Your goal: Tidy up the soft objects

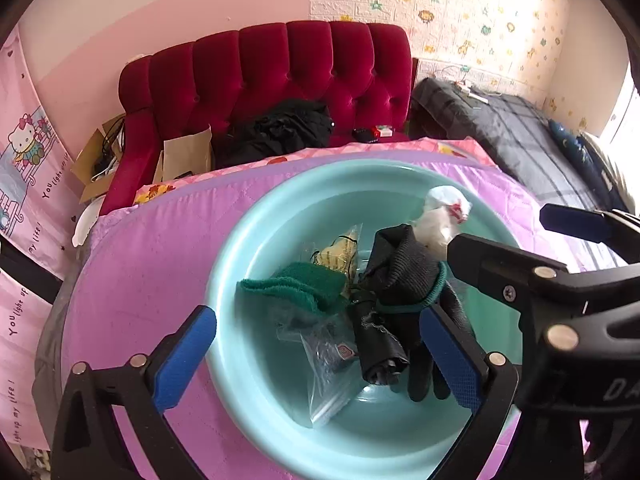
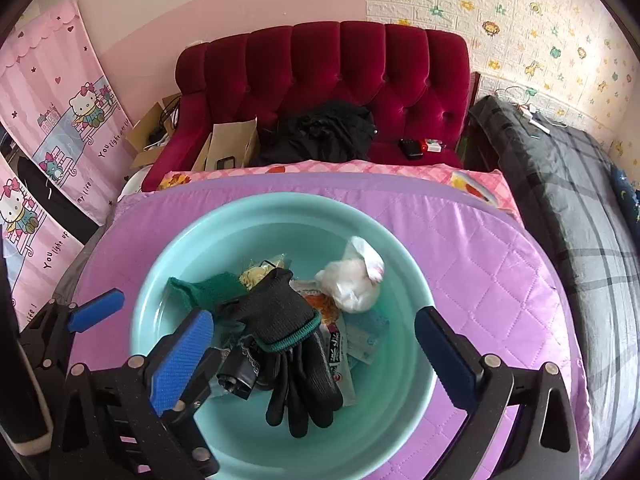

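Note:
A teal basin [image 1: 256,216] [image 2: 224,216] stands on a purple quilted cover. Inside lie a black knit glove with a green cuff [image 1: 404,272] [image 2: 280,312], a green cloth [image 1: 296,284] [image 2: 208,284], a white plastic bag [image 1: 440,216] [image 2: 352,284], a yellow packet [image 1: 340,248], a clear bag [image 1: 328,364], a black rolled item [image 1: 376,344] [image 2: 240,372] and printed packets [image 2: 340,352]. My left gripper [image 1: 320,356] is open above the basin's near side. My right gripper [image 2: 316,352] is open above the glove. Both are empty.
The purple cover [image 1: 152,264] [image 2: 480,264] lies over a pink sheet. Behind stands a red tufted sofa [image 1: 280,72] [image 2: 340,68] with black clothing, a paper bag and small items. A dark plaid bed [image 2: 580,200] is at the right. Pink Hello Kitty curtains [image 2: 60,120] hang at the left.

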Motion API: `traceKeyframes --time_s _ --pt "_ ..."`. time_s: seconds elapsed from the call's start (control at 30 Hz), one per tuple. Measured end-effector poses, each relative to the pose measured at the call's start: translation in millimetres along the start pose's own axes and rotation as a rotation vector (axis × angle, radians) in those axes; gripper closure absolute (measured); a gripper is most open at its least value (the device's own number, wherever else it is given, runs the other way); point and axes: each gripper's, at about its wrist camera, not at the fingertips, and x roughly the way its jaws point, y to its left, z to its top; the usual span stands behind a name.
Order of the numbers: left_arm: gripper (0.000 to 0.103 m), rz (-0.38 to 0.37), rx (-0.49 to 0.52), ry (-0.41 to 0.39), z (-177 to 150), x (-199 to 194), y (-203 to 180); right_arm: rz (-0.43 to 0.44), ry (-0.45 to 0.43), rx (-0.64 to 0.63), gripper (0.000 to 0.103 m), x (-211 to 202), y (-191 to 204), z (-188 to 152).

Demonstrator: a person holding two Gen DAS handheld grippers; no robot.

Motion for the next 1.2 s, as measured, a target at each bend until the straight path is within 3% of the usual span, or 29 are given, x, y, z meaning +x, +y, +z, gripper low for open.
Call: traceKeyframes --time_s 0.67,1.2 --pt "0.0 0.035 -0.01 -0.069 -26.7 -83.4 -13.0 0.017 -0.046 -0.038 0.0 -76.7 11.1 -40.7" --pt "0.0 0.062 -0.042 -0.077 -75.5 -124.4 -31.5 0.019 -0.078 -0.052 0.0 -128.7 16.8 -96.4"
